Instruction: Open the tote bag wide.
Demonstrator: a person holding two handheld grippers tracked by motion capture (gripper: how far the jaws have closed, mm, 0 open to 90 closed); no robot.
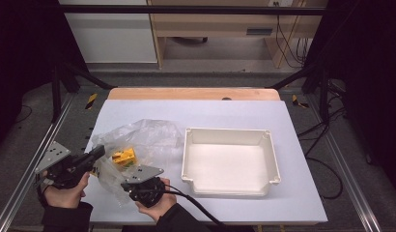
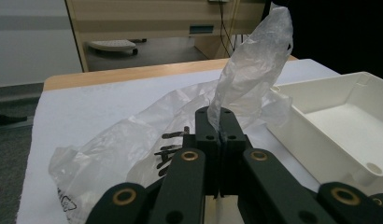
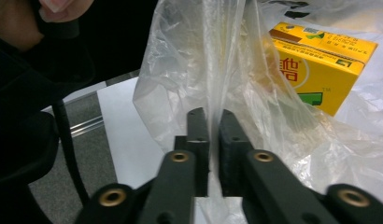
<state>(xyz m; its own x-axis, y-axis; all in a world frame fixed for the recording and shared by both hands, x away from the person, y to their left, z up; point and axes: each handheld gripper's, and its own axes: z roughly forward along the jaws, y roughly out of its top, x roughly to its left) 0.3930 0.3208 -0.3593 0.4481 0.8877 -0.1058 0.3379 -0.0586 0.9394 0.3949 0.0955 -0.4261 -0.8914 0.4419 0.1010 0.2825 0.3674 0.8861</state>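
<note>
A clear plastic bag (image 1: 148, 135) lies crumpled on the white table sheet, left of centre, with a yellow drink carton (image 1: 123, 156) inside it. My left gripper (image 1: 98, 151) is at the bag's left edge. In the left gripper view this gripper (image 2: 220, 122) is shut on a flap of the bag (image 2: 252, 60) that stands up from the jaws. My right gripper (image 1: 131, 183) is at the bag's near edge. In the right gripper view it (image 3: 213, 119) pinches a taut sheet of the bag (image 3: 189, 60), with the carton (image 3: 320, 70) behind the film.
A white rectangular tray (image 1: 230, 130) stands to the right of the bag, nothing in it; its rim (image 2: 320, 86) also appears in the left gripper view. The table's wooden far edge (image 1: 193, 93) lies beyond. A hand (image 3: 59, 9) holding the other gripper is at upper left.
</note>
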